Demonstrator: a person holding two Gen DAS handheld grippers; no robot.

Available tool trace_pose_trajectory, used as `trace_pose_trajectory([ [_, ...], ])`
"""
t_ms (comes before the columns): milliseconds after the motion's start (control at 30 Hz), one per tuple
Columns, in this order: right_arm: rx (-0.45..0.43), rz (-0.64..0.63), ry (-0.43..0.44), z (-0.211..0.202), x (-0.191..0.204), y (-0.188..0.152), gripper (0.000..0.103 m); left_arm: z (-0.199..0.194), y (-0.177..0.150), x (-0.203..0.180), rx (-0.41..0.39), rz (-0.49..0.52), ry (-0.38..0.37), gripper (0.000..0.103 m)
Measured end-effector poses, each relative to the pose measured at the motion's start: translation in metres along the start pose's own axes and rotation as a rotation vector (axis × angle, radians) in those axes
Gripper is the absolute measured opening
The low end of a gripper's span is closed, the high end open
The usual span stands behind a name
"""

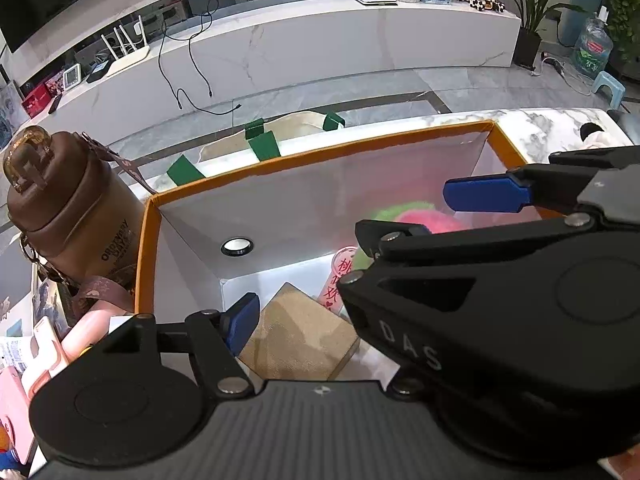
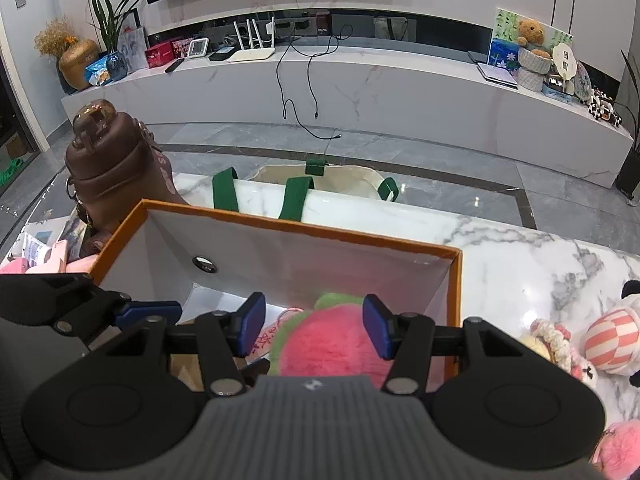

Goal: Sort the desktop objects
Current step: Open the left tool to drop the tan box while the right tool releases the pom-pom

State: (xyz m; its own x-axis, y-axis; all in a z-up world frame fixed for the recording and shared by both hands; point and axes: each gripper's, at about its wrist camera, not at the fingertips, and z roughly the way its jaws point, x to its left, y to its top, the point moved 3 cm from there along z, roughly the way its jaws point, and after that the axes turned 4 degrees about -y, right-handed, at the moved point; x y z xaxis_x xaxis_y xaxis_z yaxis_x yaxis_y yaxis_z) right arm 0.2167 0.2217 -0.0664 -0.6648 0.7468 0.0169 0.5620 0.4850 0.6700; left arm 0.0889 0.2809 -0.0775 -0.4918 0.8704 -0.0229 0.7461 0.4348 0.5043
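A fluffy pink-and-green plush ball lies inside the orange-rimmed white cardboard box on the white marble desk. The right gripper hangs over it with blue pads spread either side, not pressing it. Beside the ball, a brown cardboard block and a pink printed tube rest on the box floor. The left gripper stands wide open above the block, holding nothing. A brown lidded bottle stands outside the box, and plush toys lie on the desk.

A fluffy pink plush toy lies in a smooth-walled cardboard box on the glossy marble surface.
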Motion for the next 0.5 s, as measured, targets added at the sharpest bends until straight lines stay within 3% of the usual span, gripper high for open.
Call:
trace_pose_trajectory([
  [67, -0.006, 0.001, 0.002, -0.003, -0.001, 0.0, 0.056, -0.004, 0.001, 0.0, -0.006, 0.005, 0.014, 0.09],
  [400, -0.035, 0.011, 0.008, -0.022, -0.009, 0.0, 0.057, -0.016, 0.003, 0.006, -0.017, -0.037, 0.016, 0.09],
  [500, -0.043, 0.02, 0.012, -0.027, -0.013, 0.0, 0.057, -0.021, 0.005, 0.008, -0.022, -0.065, -0.018, 0.09],
])
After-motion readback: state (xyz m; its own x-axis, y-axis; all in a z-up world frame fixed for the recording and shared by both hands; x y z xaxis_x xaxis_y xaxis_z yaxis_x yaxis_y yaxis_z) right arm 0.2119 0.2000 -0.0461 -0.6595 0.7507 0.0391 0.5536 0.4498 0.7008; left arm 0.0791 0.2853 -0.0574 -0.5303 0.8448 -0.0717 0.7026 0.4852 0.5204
